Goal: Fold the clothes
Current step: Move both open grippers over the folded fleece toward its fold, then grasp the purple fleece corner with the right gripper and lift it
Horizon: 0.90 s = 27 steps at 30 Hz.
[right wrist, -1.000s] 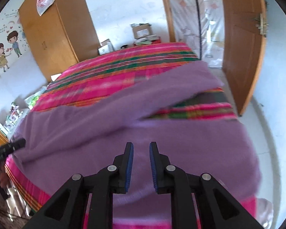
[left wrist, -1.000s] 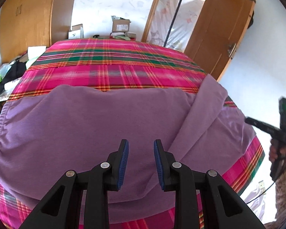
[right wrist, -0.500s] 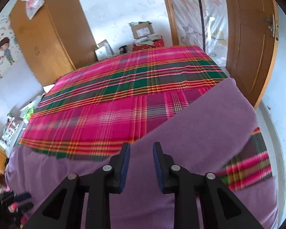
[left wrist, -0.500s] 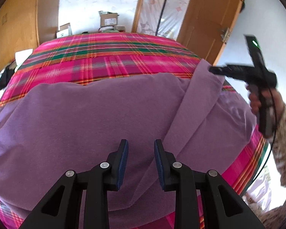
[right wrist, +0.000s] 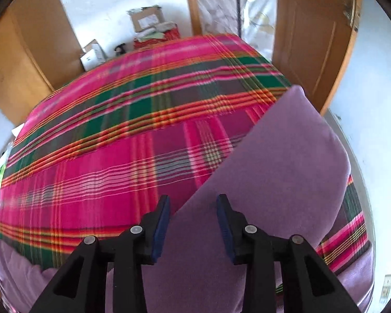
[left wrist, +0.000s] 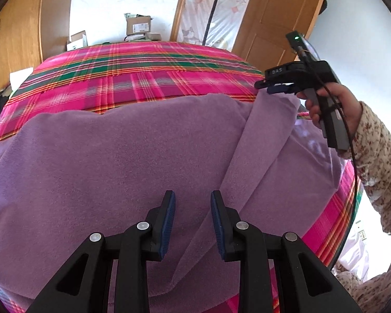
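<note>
A big bed with a bright pink, green and orange plaid cover (left wrist: 143, 78) fills most of both views. On the near part of the bed lies a large purple garment (left wrist: 117, 161) made of soft cloth, spread out flat. One long strip of it, which looks like a sleeve (left wrist: 263, 140), is folded back over the rest and runs up to the far right corner of the cloth. Behind the bed stand a tall wooden wardrobe (left wrist: 15, 41) on the left and a wooden door (left wrist: 279, 18) on the right, with cardboard boxes (left wrist: 138, 24) on the floor by the white wall. On the right, the person's hand (left wrist: 333, 104), in a flowery sleeve, holds the right gripper (right wrist: 193, 224) just above the far end of the folded strip. Its jaws have just been opening and stand apart now, with the edge of the purple cloth showing below them, but I cannot tell if they touch it. The left gripper (left wrist: 193, 221) hangs over the near middle of the garment. Its blue pads (left wrist: 169, 221) are spread apart with nothing pinched between them.
</note>
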Tool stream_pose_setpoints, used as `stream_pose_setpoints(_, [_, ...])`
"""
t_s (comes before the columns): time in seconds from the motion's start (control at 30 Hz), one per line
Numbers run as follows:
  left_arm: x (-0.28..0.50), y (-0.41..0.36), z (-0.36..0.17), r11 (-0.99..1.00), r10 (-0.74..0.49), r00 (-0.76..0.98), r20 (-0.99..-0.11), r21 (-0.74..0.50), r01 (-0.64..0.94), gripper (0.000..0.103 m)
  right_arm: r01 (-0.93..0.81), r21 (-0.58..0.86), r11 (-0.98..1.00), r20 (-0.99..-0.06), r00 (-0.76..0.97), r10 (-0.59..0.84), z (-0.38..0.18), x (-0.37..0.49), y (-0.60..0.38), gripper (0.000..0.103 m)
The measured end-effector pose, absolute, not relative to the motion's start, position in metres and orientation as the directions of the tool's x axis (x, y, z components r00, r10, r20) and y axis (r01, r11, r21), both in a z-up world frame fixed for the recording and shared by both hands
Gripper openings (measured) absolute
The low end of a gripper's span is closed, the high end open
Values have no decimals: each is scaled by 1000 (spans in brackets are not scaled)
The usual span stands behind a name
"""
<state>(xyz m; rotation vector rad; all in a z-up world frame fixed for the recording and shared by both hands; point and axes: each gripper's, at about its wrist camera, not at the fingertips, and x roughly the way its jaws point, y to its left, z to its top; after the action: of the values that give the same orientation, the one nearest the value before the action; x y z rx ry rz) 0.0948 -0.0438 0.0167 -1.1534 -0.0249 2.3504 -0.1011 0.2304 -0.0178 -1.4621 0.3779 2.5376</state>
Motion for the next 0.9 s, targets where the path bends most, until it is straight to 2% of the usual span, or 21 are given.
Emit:
stream_pose_setpoints(0.1, [95,-44,18,-863,459,-502,-733,-236,-446,29,-296,105,-949,-872,-486,56,-17,-104,229,34])
stream_pose_setpoints(0.33, [97,-40,18,-857,463,-498,-733,-226,-463,29,-310,94,-946,-873,-482,71,-15,-101,238,6])
stream_pose_setpoints(0.47, [97,-39,17,-856,463,-497,-734,-225,-466,33,-321,158,-934,-861,-508,29,-12,-92,248,3])
stream_pose_setpoints(0.9, [103,-24,24,-869,410,-542,-733,-132,-478,34,-329,245,-912,-761,-648,29,26,-31,273,3])
